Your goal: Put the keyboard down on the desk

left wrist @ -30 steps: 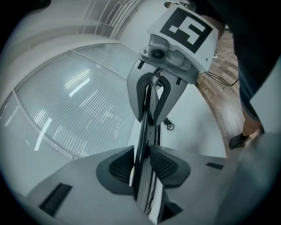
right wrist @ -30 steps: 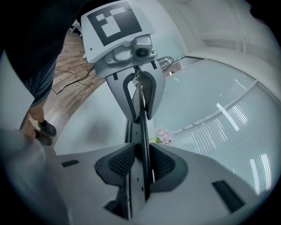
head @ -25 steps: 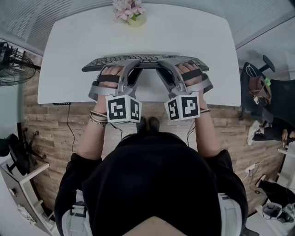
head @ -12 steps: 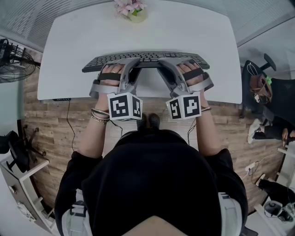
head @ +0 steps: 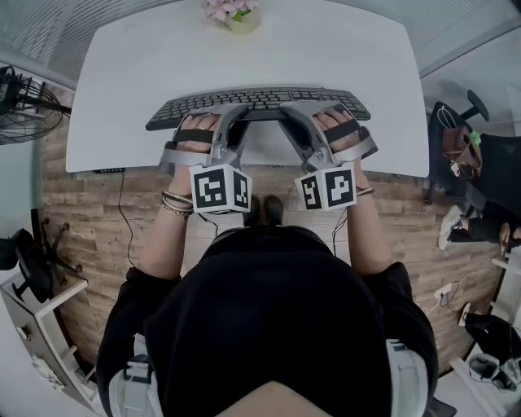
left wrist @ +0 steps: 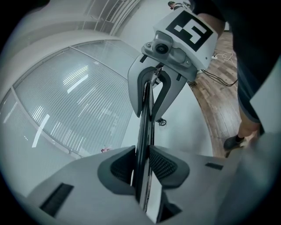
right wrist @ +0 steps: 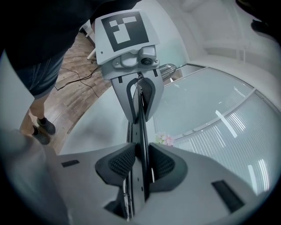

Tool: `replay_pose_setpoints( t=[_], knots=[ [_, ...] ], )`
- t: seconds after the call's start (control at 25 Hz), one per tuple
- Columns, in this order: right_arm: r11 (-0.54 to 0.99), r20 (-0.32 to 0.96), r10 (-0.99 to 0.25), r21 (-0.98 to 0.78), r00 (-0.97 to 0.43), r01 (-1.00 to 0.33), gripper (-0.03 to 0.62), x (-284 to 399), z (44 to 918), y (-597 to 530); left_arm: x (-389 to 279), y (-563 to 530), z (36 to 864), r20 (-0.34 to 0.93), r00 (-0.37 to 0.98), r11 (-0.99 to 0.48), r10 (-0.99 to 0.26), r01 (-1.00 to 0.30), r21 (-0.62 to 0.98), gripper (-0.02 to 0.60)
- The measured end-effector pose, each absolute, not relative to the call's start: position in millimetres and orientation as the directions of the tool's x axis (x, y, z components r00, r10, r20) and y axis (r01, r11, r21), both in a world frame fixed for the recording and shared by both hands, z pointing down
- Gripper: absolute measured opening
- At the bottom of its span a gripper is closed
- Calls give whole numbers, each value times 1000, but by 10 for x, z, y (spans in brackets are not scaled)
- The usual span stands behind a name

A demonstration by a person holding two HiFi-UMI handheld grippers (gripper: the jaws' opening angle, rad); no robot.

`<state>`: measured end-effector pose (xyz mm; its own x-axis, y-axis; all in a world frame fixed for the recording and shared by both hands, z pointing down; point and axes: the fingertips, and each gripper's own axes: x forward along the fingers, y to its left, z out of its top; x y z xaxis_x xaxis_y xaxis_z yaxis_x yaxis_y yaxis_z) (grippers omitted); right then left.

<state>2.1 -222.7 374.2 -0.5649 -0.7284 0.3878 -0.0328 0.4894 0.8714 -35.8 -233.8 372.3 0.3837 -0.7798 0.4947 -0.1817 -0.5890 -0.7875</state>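
Observation:
A long black keyboard (head: 260,103) stretches across the near half of the white desk (head: 244,57); I cannot tell whether it touches the top. My left gripper (head: 237,115) grips its near edge left of centre. Its jaws have just been closing, with the keyboard between them. In the left gripper view the thin keyboard edge (left wrist: 143,127) runs up between the pads (left wrist: 163,166) of the left gripper (left wrist: 143,165). My right gripper (head: 284,114) clamps the near edge right of centre. The right gripper (right wrist: 141,161) shows both pads tight on the keyboard (right wrist: 141,127).
A pot of pink flowers (head: 230,16) stands at the desk's far edge, behind the keyboard. A fan (head: 24,110) stands on the floor at the left and a dark chair (head: 456,151) at the right. Wooden floor with cables lies under the desk's near edge.

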Motion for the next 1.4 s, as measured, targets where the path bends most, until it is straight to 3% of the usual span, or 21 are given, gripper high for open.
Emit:
replay_pose_setpoints(
  t=[1.4],
  knots=[
    [523,392,-723,848,-569,-81,101,-50,4052,-1845,-426,-1962,4039,555,385,-642,-737,-141,-754,101]
  ],
)
